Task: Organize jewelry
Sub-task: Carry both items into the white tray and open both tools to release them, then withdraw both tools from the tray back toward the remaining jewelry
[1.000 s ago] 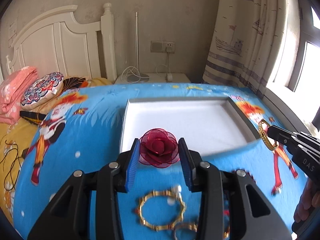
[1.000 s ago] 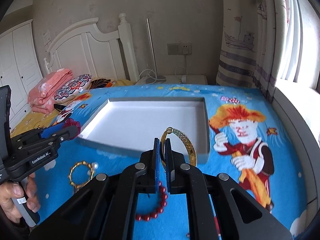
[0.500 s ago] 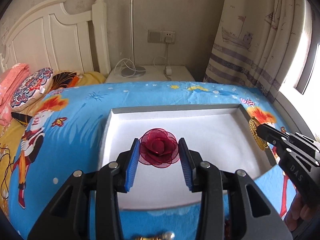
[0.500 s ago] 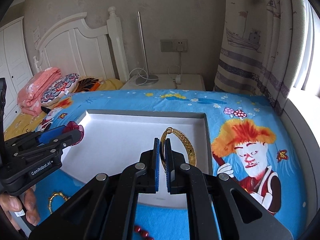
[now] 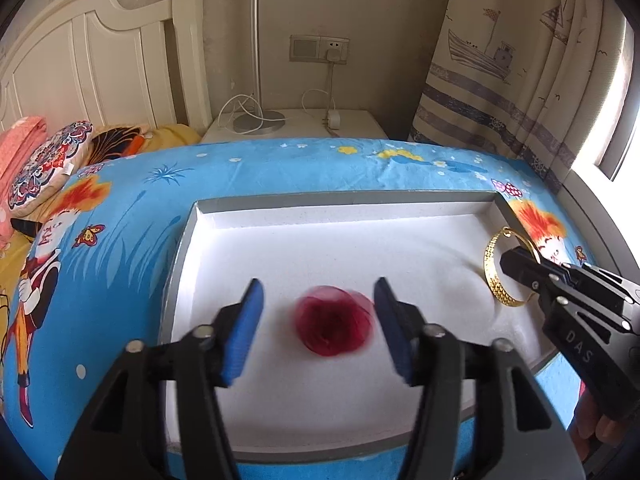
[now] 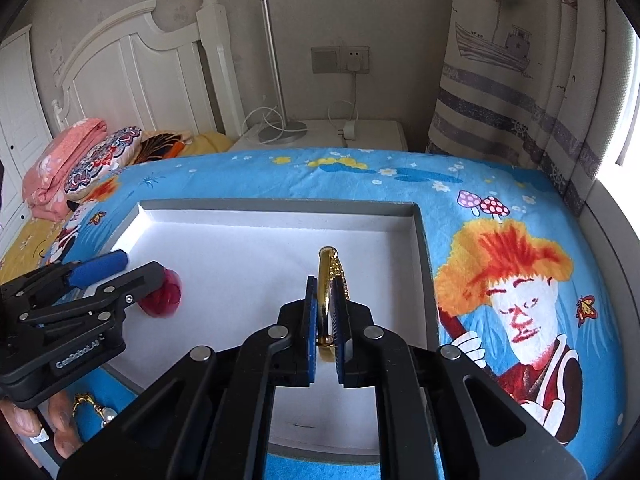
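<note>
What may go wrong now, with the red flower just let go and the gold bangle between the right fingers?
1. The red flower looks blurred between the open left gripper, so it may be moving and could roll or settle tilted in the white tray.
2. The right gripper grips the gold bangle only at its rim, near the tray's right wall; it may slip or land outside.

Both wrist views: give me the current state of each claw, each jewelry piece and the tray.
Left claw: open, over the tray.
Red rose: released, blurred, between the open fingers inside the tray.
Right claw: shut on the gold bangle.
Gold bangle: held upright on edge above the tray.
Tray: on the bed.
Pearl bracelet: outside the tray.
</note>
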Available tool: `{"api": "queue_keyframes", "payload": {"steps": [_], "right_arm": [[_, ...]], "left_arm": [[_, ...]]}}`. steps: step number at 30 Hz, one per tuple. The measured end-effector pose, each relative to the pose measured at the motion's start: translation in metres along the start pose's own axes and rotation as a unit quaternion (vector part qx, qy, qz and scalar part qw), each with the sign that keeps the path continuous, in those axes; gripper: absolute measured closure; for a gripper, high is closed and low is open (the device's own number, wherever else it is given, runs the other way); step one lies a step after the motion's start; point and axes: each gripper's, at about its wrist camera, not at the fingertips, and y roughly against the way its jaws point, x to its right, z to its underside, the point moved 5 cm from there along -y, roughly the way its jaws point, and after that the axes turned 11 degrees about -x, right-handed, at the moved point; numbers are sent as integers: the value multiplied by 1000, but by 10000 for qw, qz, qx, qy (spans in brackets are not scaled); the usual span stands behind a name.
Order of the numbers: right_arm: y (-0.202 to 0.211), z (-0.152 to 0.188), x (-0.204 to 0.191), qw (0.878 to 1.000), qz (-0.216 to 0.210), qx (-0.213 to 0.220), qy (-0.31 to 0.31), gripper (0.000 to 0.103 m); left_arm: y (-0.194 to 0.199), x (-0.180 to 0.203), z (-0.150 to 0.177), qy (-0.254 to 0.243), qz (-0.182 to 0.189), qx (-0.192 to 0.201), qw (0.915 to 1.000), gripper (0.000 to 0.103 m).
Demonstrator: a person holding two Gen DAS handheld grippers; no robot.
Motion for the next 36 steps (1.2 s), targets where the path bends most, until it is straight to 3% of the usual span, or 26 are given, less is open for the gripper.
{"api": "queue_keyframes", "payload": {"steps": [1, 3, 5, 10, 20, 36], "right_arm": [[-1, 1, 1, 10000, 0, -2, -27, 86], [0, 2, 2, 10000, 8, 18, -43, 69], [1, 4, 2, 10000, 9, 47, -29, 64], [8, 8, 2, 10000, -7, 62, -46, 63], [27, 33, -5, 9999, -69, 78, 66, 39], [84, 104, -13, 9992, -90, 368, -83, 35]], "left_arm": [[1, 1, 0, -6, 5, 4, 10000, 46], [3, 0, 1, 2, -3, 21, 10000, 46], [5, 0, 2, 17, 20, 35, 10000, 46], [15, -5, 7, 131, 49, 107, 9998, 46], [44, -8, 28, 263, 136, 263, 9992, 45], [106, 7, 97, 267, 258, 569, 9977, 45]]}}
